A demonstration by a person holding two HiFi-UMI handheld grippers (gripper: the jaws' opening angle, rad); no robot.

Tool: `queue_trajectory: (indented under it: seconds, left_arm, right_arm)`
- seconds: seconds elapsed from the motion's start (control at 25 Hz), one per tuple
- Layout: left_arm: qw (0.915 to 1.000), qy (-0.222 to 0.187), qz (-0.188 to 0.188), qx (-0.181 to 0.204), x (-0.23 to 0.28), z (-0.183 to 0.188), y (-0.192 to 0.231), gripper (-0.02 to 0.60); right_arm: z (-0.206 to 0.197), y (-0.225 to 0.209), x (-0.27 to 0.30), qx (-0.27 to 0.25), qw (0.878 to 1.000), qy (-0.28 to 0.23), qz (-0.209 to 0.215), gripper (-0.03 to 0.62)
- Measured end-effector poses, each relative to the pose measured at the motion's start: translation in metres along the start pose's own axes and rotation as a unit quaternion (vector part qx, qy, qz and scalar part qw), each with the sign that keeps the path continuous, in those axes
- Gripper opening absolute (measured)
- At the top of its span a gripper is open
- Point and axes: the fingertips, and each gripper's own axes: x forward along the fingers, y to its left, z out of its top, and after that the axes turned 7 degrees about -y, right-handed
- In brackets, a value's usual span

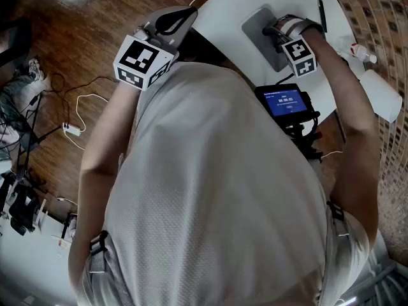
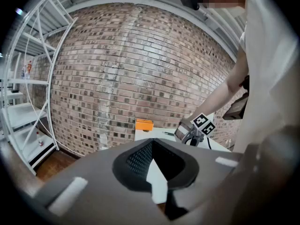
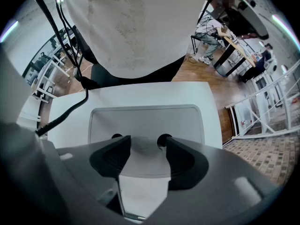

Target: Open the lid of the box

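Note:
The grey flat box [image 1: 260, 37] lies on the white table [image 1: 226, 5], lid down. In the right gripper view its lid [image 3: 145, 118] fills the middle, with a small raised tab [image 3: 139, 144] at the near edge. My right gripper [image 3: 143, 142] sits over that edge, its jaws apart and the tab between them; I see no pad pressing on it. The head view shows the right gripper [image 1: 273, 30] on the box. My left gripper [image 1: 185, 14] is held up off the table's left side, and its jaws [image 2: 157, 146] are closed with nothing in them.
A pen [image 1: 320, 11] and a white bottle [image 1: 360, 53] lie at the table's right. A device with a blue screen [image 1: 287, 102] hangs at the person's chest. An orange box [image 2: 144, 124] stands at the table's far end by the brick wall. White shelving [image 2: 28, 78] is on the left.

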Motion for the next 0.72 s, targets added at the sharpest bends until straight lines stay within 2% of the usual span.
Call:
queue_trajectory:
  seconds: [0.12, 0.2, 0.32, 0.52, 0.72]
  left_arm:
    - [1.0, -0.002, 0.005, -0.001, -0.004, 0.001, 0.0, 0.002]
    - [1.0, -0.003, 0.007, -0.001, -0.004, 0.002, 0.0, 0.002]
    - [1.0, -0.003, 0.006, -0.002, -0.004, 0.003, 0.0, 0.002]
    - [1.0, 0.002, -0.001, -0.002, 0.0, 0.001, -0.001, 0.002]
    - [0.9998, 0.005, -0.017, 0.003, 0.009, 0.002, -0.003, 0.002]
  right_arm:
    - [0.001, 0.006, 0.0, 0.01, 1.0, 0.003, 0.026, 0.239]
    - [0.001, 0.013, 0.001, 0.01, 0.999, 0.01, 0.047, 0.272]
    - [-0.002, 0.018, 0.006, -0.001, 0.998, 0.025, 0.061, 0.287]
    - [-0.005, 0.024, 0.019, -0.004, 0.997, 0.053, 0.047, 0.296]
    - [-0.01, 0.021, 0.019, -0.003, 0.998, 0.06, 0.027, 0.285]
